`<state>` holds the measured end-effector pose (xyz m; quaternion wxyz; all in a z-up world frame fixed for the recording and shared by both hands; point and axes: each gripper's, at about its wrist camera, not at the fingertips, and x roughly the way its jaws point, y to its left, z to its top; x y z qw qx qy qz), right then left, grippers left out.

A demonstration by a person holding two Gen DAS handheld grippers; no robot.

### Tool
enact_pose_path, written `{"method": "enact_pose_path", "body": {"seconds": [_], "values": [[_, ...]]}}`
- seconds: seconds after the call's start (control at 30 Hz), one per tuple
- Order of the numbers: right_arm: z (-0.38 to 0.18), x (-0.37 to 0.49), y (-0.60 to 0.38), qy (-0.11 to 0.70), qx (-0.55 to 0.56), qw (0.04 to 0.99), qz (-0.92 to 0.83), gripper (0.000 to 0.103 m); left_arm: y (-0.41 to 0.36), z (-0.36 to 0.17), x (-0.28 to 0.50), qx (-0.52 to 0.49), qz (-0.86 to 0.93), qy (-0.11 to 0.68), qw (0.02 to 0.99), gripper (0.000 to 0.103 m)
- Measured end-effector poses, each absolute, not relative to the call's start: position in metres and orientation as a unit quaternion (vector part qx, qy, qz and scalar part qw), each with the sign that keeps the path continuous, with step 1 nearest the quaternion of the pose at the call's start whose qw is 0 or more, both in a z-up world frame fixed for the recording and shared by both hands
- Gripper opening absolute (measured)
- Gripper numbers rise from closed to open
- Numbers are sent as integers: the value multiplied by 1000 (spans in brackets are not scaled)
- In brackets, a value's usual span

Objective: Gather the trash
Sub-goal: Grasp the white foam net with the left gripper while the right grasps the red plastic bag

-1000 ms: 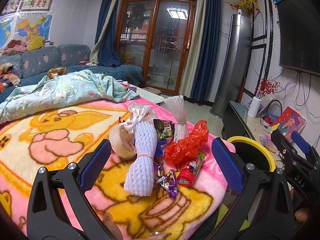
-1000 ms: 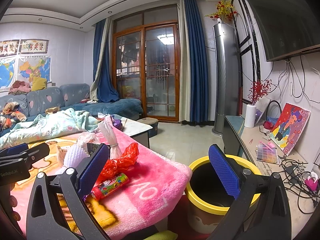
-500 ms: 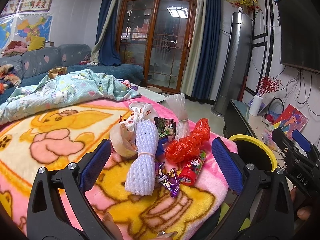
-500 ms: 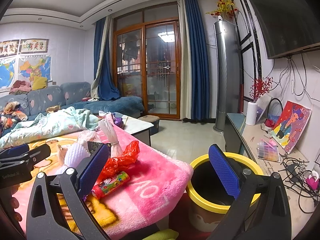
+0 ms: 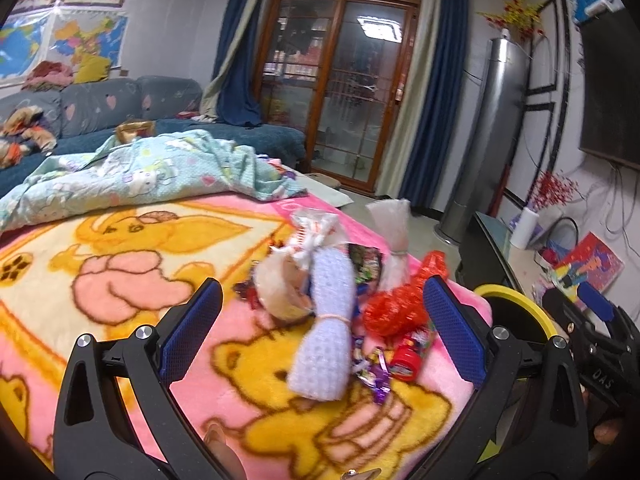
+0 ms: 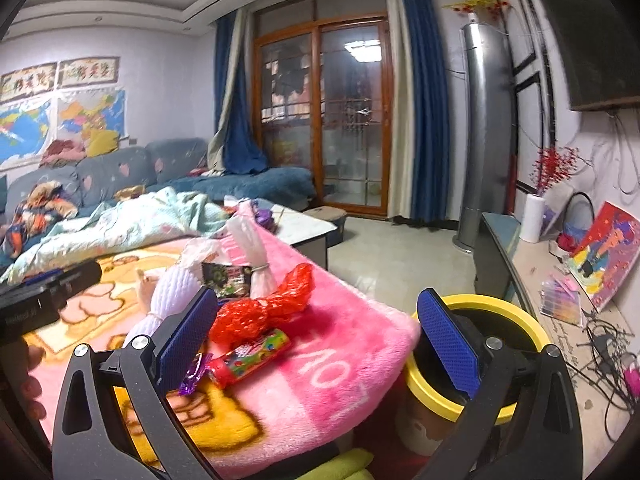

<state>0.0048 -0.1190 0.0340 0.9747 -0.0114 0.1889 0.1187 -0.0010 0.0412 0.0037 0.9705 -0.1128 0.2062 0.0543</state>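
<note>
A heap of trash lies on the pink cartoon blanket [image 5: 100,288]: a white foam net sleeve [image 5: 324,344], a red mesh net [image 5: 396,308], a colourful candy tube [image 5: 412,350], a purple wrapper [image 5: 376,376], a dark snack packet [image 5: 364,266] and a tied clear bag [image 5: 394,240]. My left gripper [image 5: 320,284] is open, just short of the heap. My right gripper [image 6: 316,294] is open too, with the red mesh net [image 6: 260,312] and candy tube [image 6: 248,356] by its left finger. The yellow-rimmed bin [image 6: 480,308] stands right of the blanket's corner.
A light blue quilt [image 5: 140,176] is bunched at the back of the blanket, with a sofa [image 5: 100,108] behind it. A low TV bench [image 6: 560,320] with cables and a painting runs along the right wall. Tiled floor [image 6: 400,252] lies beyond the bin.
Both grippers have come closer to the heap, which looks larger in both views. The right one has swung left toward the red net. Both stay open.
</note>
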Motion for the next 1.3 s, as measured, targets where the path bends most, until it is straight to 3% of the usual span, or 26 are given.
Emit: {"method": "enact_pose_path", "body": {"seconds": [0.33,0.73,0.9,0.97,1.1,1.23,1.3], "values": [[27,50,-96,248,-11,957,151,97,83,-1,3,-147,67,216,963,92],[5,132,-91,310,-11,940,142,96,64,-31,53,-153,7,307,939,92],[-11,160,-95,350,7,924,153,84,47,-44,70,-131,-10,339,931,87],[-17,166,-94,367,16,914,174,72,44,-49,74,-127,-7,352,927,82],[-29,173,-93,391,38,899,194,58,43,-59,78,-122,-1,375,919,74],[-40,178,-95,417,60,882,212,29,44,-67,77,-128,-6,396,909,64],[-41,177,-93,419,63,878,223,18,42,-68,76,-126,-8,400,908,54]]}}
